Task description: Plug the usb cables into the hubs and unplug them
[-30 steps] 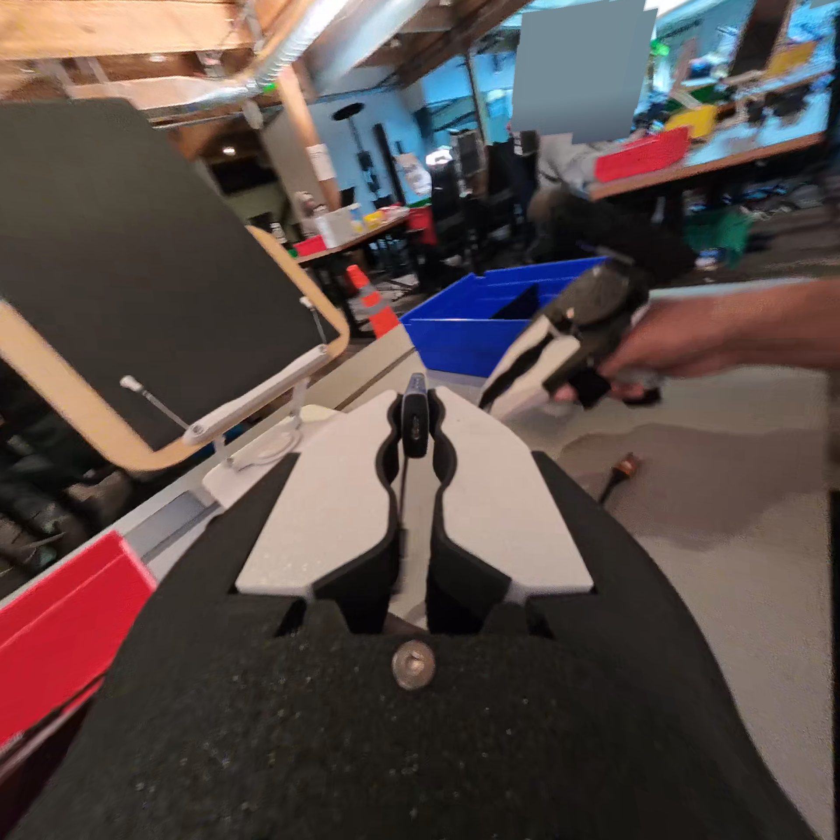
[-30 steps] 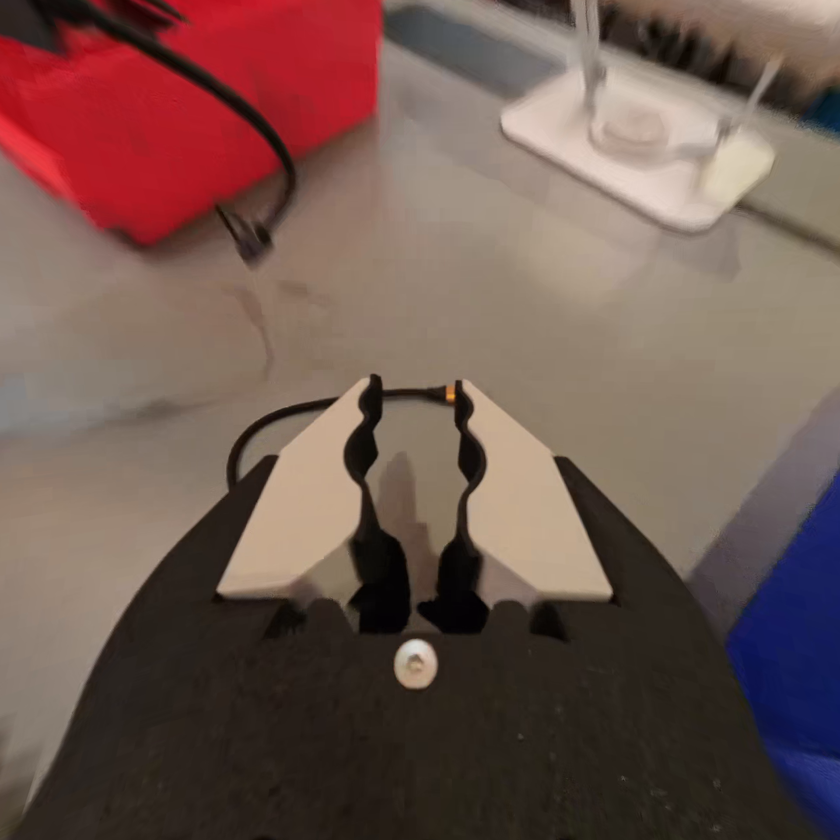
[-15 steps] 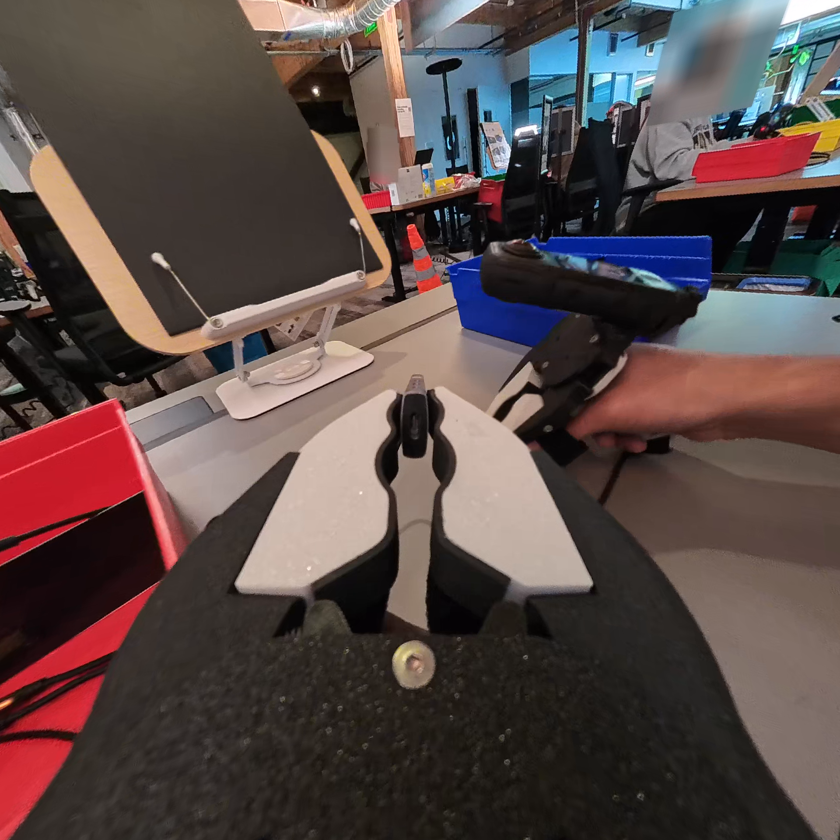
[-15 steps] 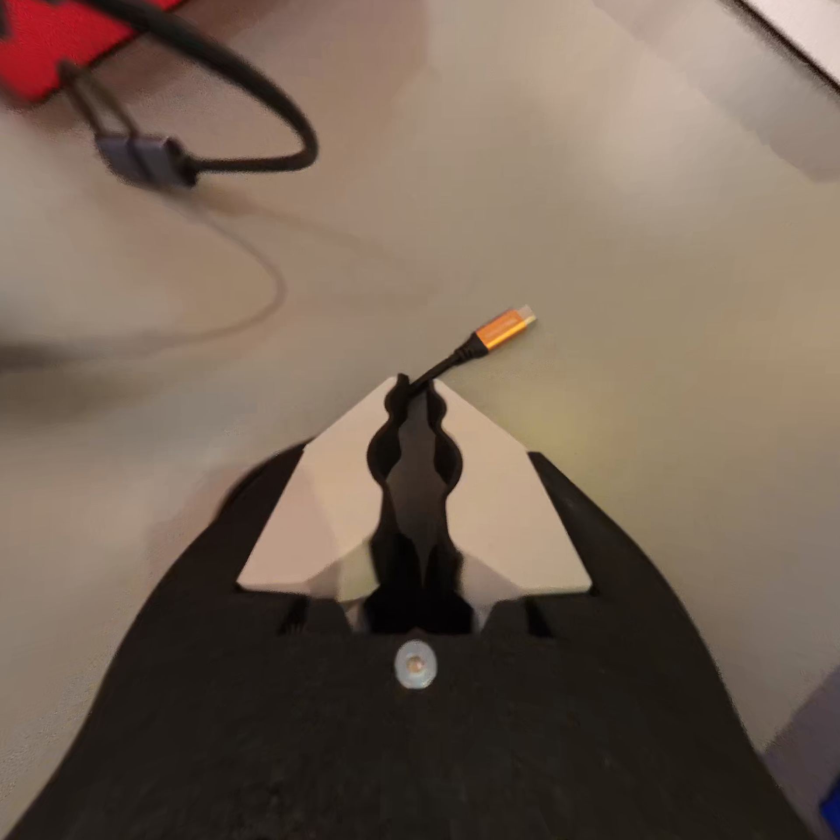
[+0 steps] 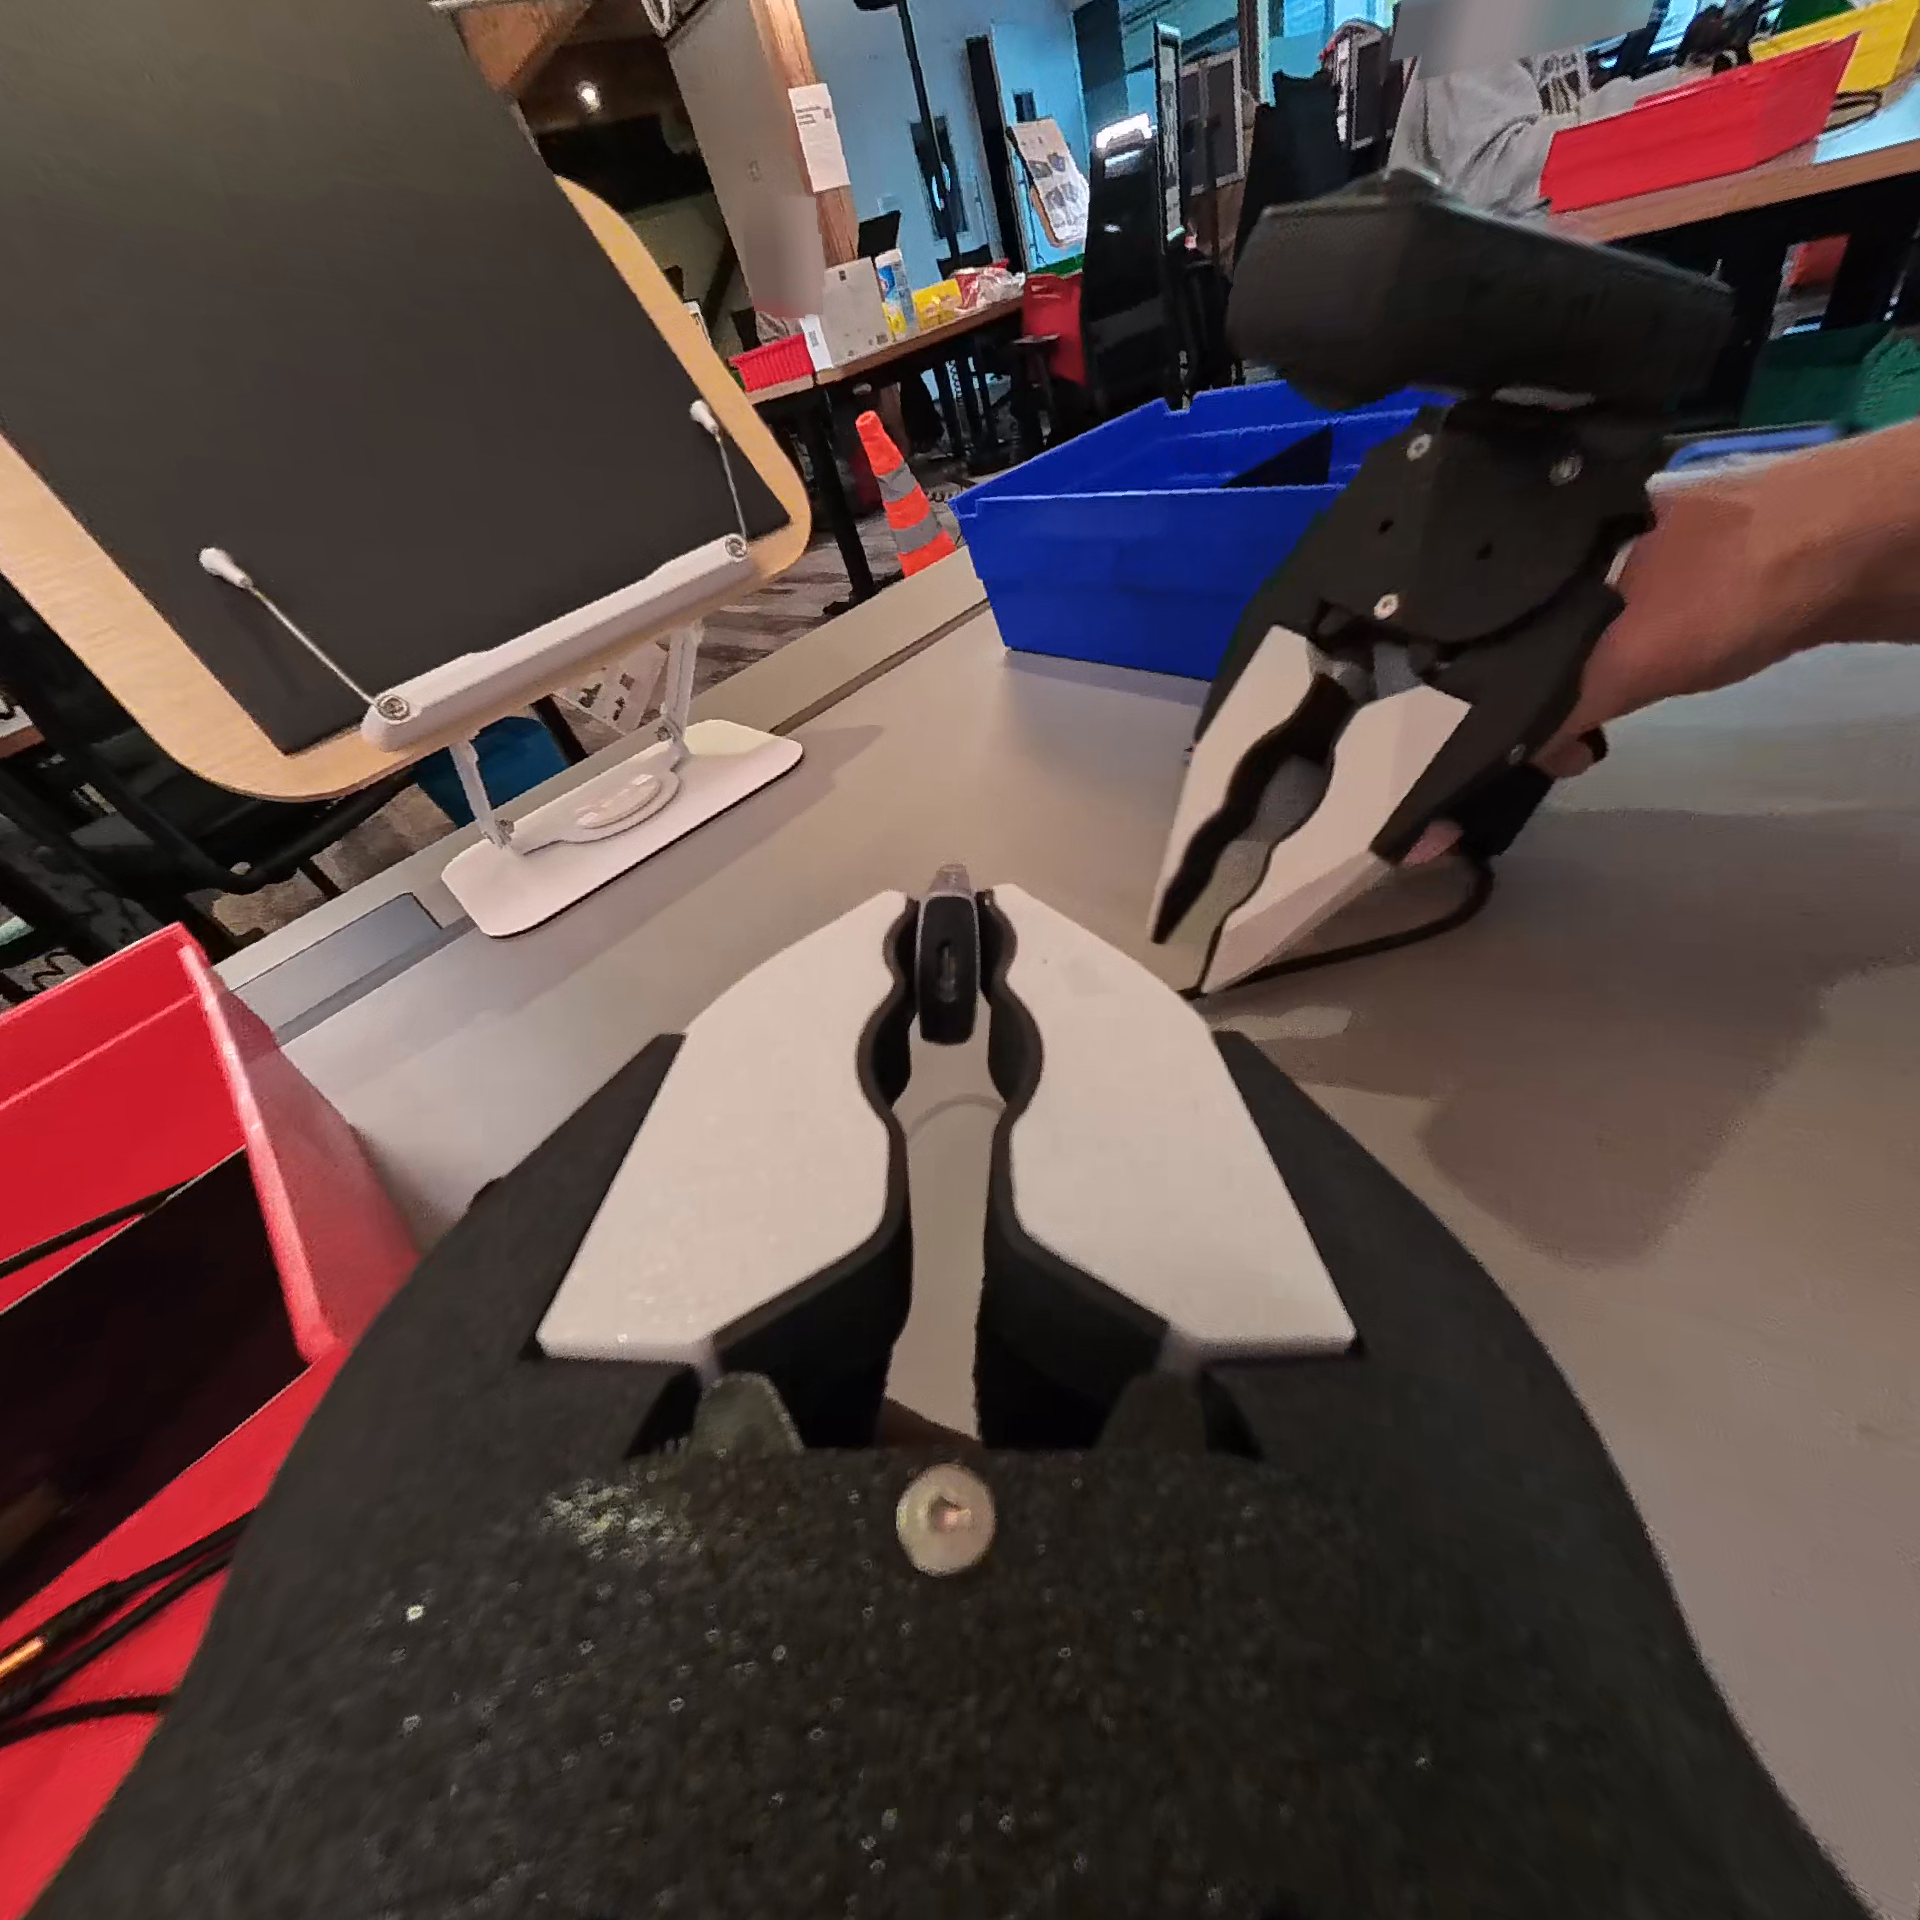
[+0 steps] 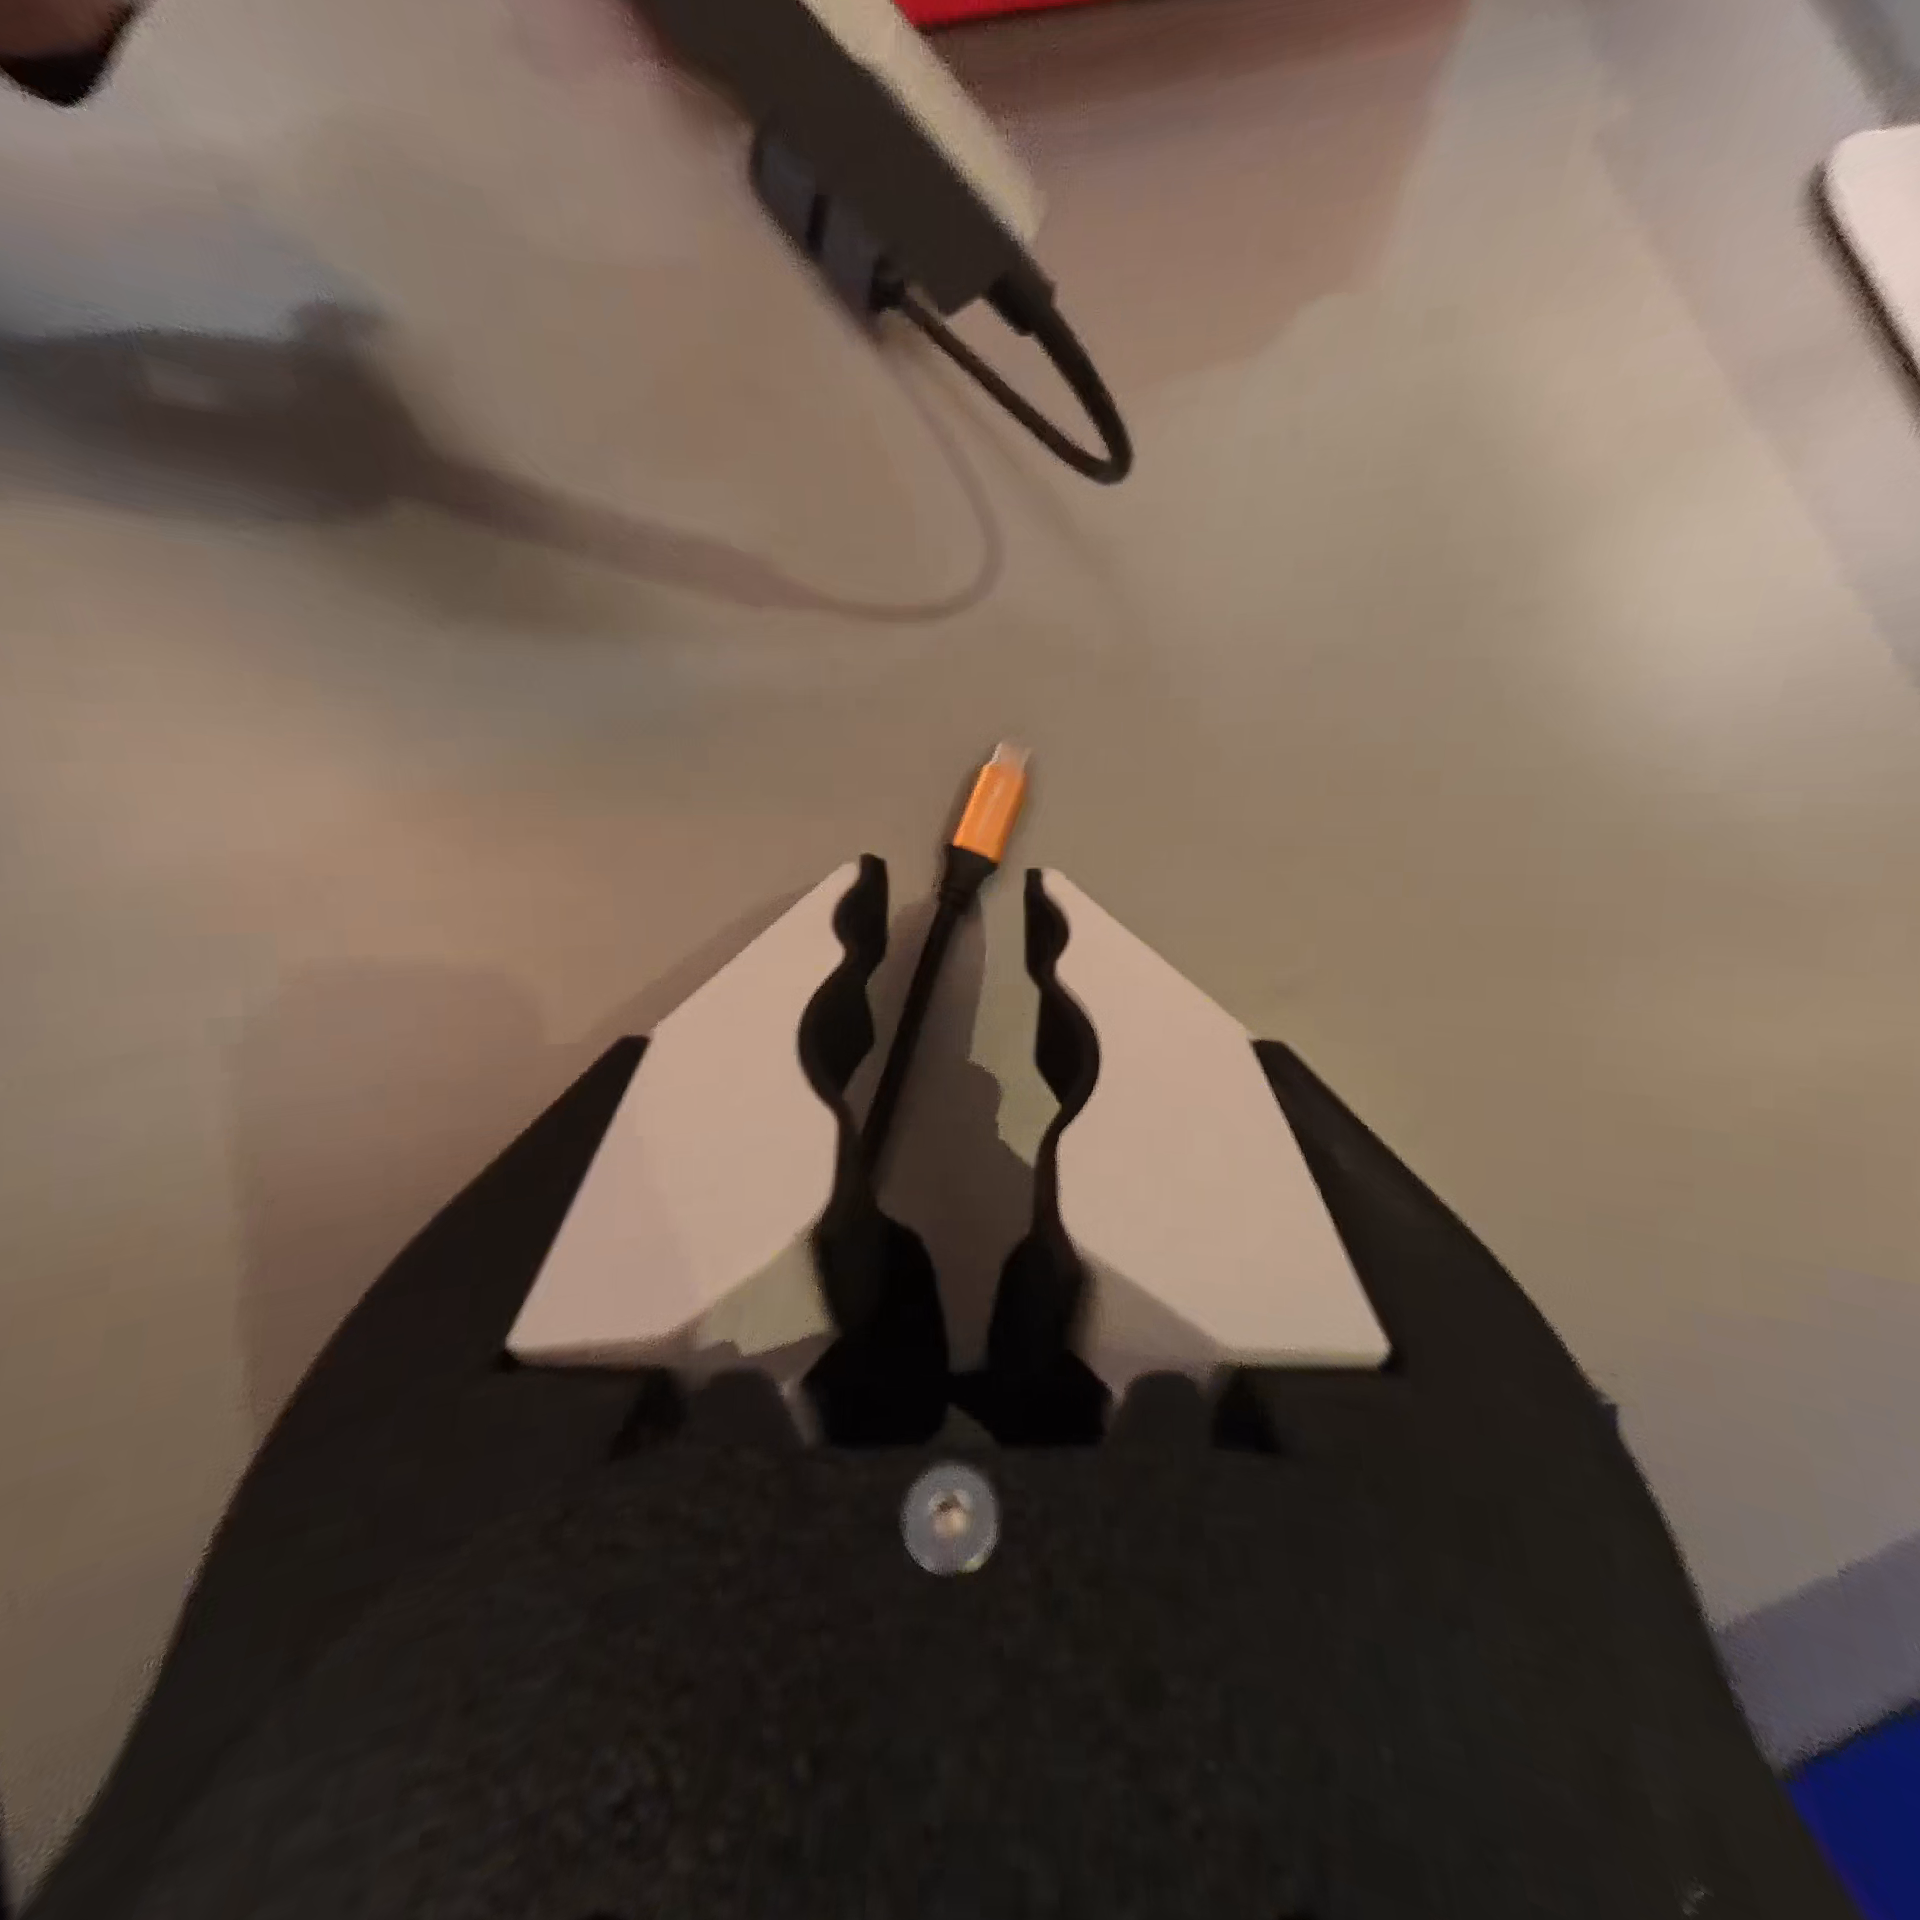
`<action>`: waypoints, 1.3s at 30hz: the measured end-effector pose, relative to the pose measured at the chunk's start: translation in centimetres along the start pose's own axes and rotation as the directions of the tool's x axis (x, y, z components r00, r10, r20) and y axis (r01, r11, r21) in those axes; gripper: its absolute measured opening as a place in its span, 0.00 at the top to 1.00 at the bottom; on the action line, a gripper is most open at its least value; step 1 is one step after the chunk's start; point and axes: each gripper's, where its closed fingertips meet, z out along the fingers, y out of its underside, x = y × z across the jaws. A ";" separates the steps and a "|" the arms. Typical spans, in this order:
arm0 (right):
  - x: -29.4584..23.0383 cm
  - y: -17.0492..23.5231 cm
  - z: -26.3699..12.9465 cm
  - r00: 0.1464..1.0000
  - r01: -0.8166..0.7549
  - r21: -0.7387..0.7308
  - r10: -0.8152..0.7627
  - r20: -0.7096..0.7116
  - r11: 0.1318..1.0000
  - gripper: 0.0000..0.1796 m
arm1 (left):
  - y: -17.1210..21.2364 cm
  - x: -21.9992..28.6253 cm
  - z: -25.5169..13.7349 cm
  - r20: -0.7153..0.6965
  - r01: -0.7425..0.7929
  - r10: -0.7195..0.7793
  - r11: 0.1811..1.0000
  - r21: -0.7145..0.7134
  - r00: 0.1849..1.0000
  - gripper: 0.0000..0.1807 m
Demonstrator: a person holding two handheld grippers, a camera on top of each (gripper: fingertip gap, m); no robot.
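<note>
Our right gripper [image 6: 951, 871] stands with its jaws parted and grips nothing; a black cable [image 6: 902, 1023] runs up through the gap between its fingers, apparently loose on the grey table [image 6: 1455, 644]. The cable ends in an orange-sleeved USB plug [image 6: 992, 805] lying just beyond the fingertips. The plug's long axis runs nearly in line with the gripper, metal tip pointing away and slightly to the right.

Our left gripper [image 5: 945, 914] is clenched on a small dark hub [image 5: 943, 971], held upright at the tips. In the right wrist view the same hub [image 6: 883, 197] shows blurred at the top, ahead and left of the plug and well apart from it, with its own short black lead [image 6: 1039, 395] looping off one end. We cannot tell which face carries the open port.

We judge the coming move turns on this: the right gripper is far nearer the plug and must close on the orange sleeve, not the cord, before carrying it forward and left to the hub.

Count:
- grippers, two
- hubs in view, one
- orange plugs, one
- loose cables on the table, one
- red bins [image 5: 156, 1122], one, at our left with further dark cables inside, number not determinable
- blue bins [image 5: 1122, 561], one
- board stands [image 5: 623, 821], one.
</note>
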 end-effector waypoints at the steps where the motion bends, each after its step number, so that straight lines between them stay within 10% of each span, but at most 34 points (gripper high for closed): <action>1: 0.3 0.0 0.5 0.999 -0.004 -0.007 0.004 -0.045 1.000 0.86 | 0.0 0.1 0.0 -0.001 -0.003 0.003 1.000 0.000 1.000 0.95; 9: 0.3 0.1 2.4 0.988 -0.042 -0.006 0.040 -0.148 0.999 0.94 | 0.1 0.8 0.2 -0.016 -0.041 0.041 0.999 -0.012 0.999 0.95; 20: -5.9 -5.0 -6.9 0.914 -0.085 0.149 0.018 0.406 0.985 0.94 | 2.0 4.2 1.1 -0.087 -0.444 0.439 0.894 -0.058 0.894 0.95; 39: -7.5 -2.1 -5.6 0.889 -0.037 -0.063 0.062 0.454 0.997 0.94 | 3.9 8.4 2.1 -0.177 -0.787 0.768 0.609 -0.094 0.616 0.95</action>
